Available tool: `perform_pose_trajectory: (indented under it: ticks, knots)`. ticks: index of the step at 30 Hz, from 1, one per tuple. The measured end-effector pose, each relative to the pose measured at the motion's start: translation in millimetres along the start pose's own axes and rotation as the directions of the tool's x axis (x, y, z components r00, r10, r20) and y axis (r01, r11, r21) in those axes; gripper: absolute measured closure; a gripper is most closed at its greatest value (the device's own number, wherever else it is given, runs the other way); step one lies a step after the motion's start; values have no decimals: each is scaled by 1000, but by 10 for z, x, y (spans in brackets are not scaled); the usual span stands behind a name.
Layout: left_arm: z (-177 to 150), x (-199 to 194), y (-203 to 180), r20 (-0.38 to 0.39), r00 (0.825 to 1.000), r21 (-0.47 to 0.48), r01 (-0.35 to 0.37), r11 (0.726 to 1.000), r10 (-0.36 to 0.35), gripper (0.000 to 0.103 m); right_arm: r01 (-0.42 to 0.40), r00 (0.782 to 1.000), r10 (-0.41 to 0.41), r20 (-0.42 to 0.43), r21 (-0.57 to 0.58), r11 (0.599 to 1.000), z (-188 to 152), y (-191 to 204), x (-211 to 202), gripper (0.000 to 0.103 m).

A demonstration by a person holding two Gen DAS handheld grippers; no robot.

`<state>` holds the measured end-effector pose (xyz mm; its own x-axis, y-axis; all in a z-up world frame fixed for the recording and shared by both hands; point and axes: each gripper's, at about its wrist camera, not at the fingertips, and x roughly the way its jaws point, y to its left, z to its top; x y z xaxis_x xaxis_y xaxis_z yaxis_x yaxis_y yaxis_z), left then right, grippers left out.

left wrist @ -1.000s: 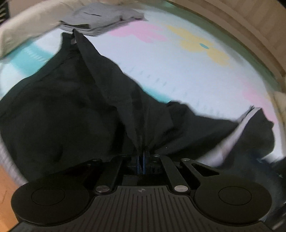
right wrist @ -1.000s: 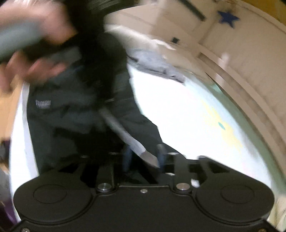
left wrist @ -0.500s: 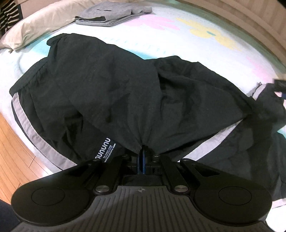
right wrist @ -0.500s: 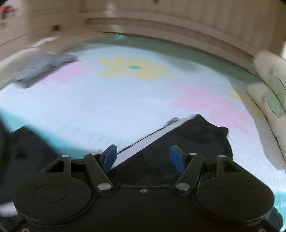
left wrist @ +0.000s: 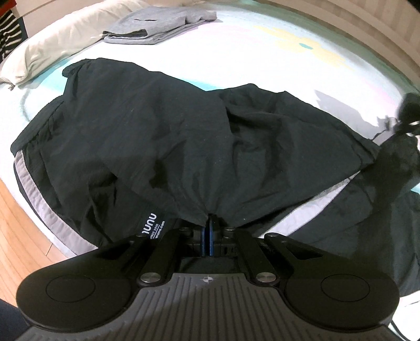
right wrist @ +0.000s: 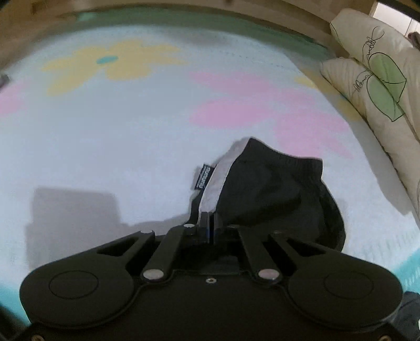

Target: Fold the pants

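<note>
Since half a second ago, the right claw (right wrist: 210, 223) has been carried along the bed to the far cuff of the black pants (left wrist: 183, 147), and its jaws, which had stood wide, have been closing and are now clamped on the cloth beside the grey side stripe (right wrist: 215, 183). Nearly no shift is seen in the left wrist view over the same span, where the left claw (left wrist: 209, 228) is pinched tight on a gathered fold of the same garment. From that pinch the black fabric is spread out over the bed sheet (left wrist: 262, 52), which is printed with pale pink and yellow flowers. A white printed label (left wrist: 153, 223) is seen close to the left claw. In the right wrist view the cuff is bunched up from the sheet, with a small dark tag (right wrist: 202, 179) beside the stripe. A folded grey garment (left wrist: 157, 23) lies well apart at the far side, next to a cream pillow (left wrist: 57, 39). Two leaf-patterned pillows (right wrist: 380, 86) are propped at the right edge.
</note>
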<state>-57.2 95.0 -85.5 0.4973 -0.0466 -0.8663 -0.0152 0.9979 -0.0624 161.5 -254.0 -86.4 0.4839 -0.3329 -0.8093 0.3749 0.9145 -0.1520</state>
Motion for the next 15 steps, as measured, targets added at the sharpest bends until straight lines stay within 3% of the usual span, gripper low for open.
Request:
perform_pose_trajectory:
  ticks: [4, 8, 12, 15]
  knots:
    - [-21, -6, 36, 2, 1000, -2, 13, 1000, -13, 100, -87, 988, 75, 135, 84, 993, -58, -522, -588, 98]
    - [-51, -42, 43, 10, 1000, 10, 19, 1000, -19, 100, -138, 962, 86, 259, 186, 973, -525, -1227, -1339, 99]
    - [-87, -65, 17, 23, 1000, 37, 10, 999, -11, 100, -57, 962, -19, 274, 265, 962, -1247, -1780, -1724, 99]
    - [-116, -85, -29, 35, 999, 59, -4, 998, 2, 100, -15, 981, -53, 186, 345, 938, -1701, -2107, -1684, 99]
